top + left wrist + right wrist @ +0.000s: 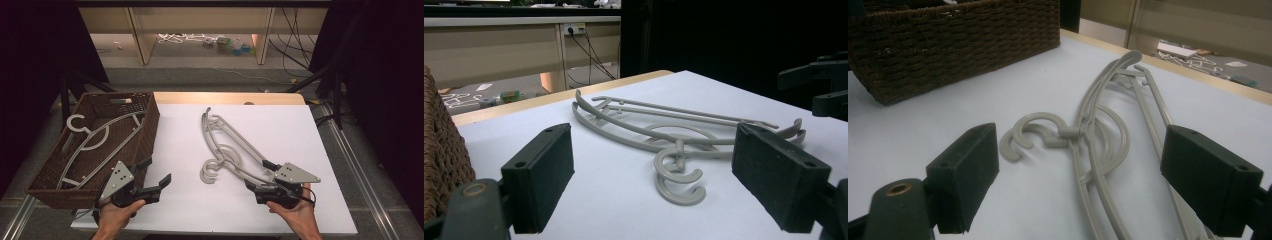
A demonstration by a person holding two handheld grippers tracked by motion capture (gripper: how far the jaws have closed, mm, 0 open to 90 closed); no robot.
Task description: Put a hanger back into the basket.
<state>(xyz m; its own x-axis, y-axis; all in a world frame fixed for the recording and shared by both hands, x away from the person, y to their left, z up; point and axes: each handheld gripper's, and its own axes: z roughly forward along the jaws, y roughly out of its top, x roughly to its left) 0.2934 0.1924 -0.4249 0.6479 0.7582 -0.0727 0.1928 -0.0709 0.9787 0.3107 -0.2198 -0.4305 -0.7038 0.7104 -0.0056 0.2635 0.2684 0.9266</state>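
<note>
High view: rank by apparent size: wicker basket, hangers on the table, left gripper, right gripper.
1. Wicker basket, clearly largest.
2. Hangers on the table, a long stacked pair.
3. Left gripper and right gripper: they look about alike, so no ranking between them.

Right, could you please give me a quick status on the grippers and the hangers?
Left gripper open, empty, beside the basket. Right gripper open at the end of the stacked hangers on the table. One hanger in basket. Nothing in the way.
</note>
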